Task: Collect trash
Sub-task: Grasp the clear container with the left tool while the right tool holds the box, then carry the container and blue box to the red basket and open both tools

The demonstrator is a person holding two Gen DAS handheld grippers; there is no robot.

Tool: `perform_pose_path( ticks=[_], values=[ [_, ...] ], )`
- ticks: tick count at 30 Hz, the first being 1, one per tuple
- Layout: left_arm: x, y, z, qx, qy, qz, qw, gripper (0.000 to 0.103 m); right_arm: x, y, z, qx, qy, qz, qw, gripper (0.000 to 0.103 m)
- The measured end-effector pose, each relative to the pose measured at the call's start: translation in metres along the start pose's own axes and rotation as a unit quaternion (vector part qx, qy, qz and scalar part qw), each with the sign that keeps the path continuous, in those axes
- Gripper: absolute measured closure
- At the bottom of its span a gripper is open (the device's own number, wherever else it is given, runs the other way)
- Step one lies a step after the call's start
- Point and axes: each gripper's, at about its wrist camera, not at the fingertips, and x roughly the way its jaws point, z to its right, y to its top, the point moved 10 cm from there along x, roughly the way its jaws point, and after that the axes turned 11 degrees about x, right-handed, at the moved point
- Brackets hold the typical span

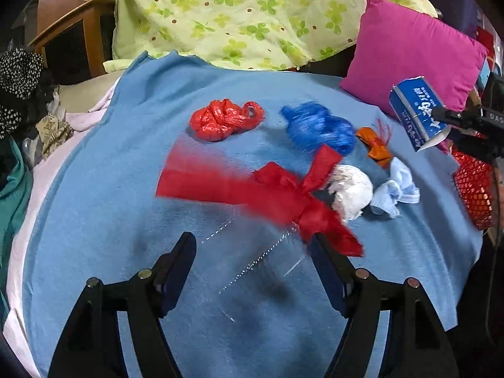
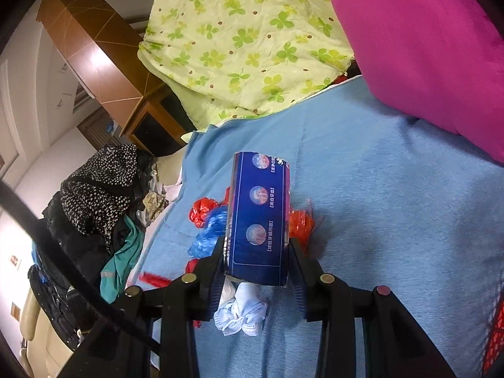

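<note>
1. The right gripper (image 2: 256, 252) clamps a blue carton (image 2: 256, 217) between both fingers; in the left wrist view the same carton (image 1: 415, 115) is held clear above the blue blanket (image 1: 126, 189), in front of the magenta cushion (image 1: 412, 50).
2. The left gripper (image 1: 252, 249) stands wide, with a transparent plastic piece (image 1: 261, 258) lying blurred between its fingers. Contact between fingers and plastic cannot be determined.
3. A red ribbon bow (image 1: 277, 189) lies just ahead of the left gripper, its tail touching the right-side finger (image 1: 327, 271).
4. Remaining trash on the blanket:
   - red plastic bag (image 1: 223, 119), far side, apart from the others;
   - blue plastic bag (image 1: 318, 126), beside the bow;
   - orange wrapper (image 1: 375, 146), just beside the blue bag;
   - white crumpled paper (image 1: 351, 189), touching the bow;
   - pale blue face mask (image 1: 397, 189), beside the paper.
5. A green clover quilt (image 1: 236, 15) lies behind the blanket.
6. A red mesh bag (image 1: 472, 189) sits at the blanket's right edge.
</note>
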Motion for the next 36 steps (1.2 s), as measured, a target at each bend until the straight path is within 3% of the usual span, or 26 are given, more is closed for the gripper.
perform_pose_path(
  ticks=[6, 12, 22, 24, 29, 30, 36],
  values=[
    [-0.006, -0.01, 0.002, 0.028, -0.003, 0.0, 0.9996, 0.026, 0.0, 0.001, -0.001, -0.003, 0.001, 0.002, 1.0, 0.063],
    [-0.006, -0.017, -0.019, -0.016, -0.007, 0.002, 0.9998, 0.026, 0.0, 0.001, 0.001, 0.002, -0.002, 0.003, 1.0, 0.063],
    [0.012, -0.024, 0.009, 0.049, -0.015, -0.028, 0.9983, 0.026, -0.001, 0.002, -0.003, -0.009, -0.003, 0.006, 1.0, 0.063],
    [0.01, -0.023, 0.011, 0.052, -0.017, -0.022, 0.9983, 0.04, -0.003, 0.003, -0.004, -0.009, -0.004, 0.011, 1.0, 0.063],
    [-0.001, -0.019, 0.013, 0.037, -0.027, -0.007, 0.9989, 0.041, -0.011, 0.005, -0.008, -0.024, -0.009, 0.023, 0.999, 0.063],
    [-0.005, -0.017, 0.016, 0.037, -0.028, -0.002, 0.9989, 0.048, -0.012, 0.005, -0.009, -0.029, -0.01, 0.025, 0.999, 0.063],
    [-0.036, -0.006, 0.035, 0.034, -0.037, 0.034, 0.9982, 0.048, -0.029, 0.004, -0.014, -0.035, -0.005, 0.045, 0.998, 0.063]
  ],
)
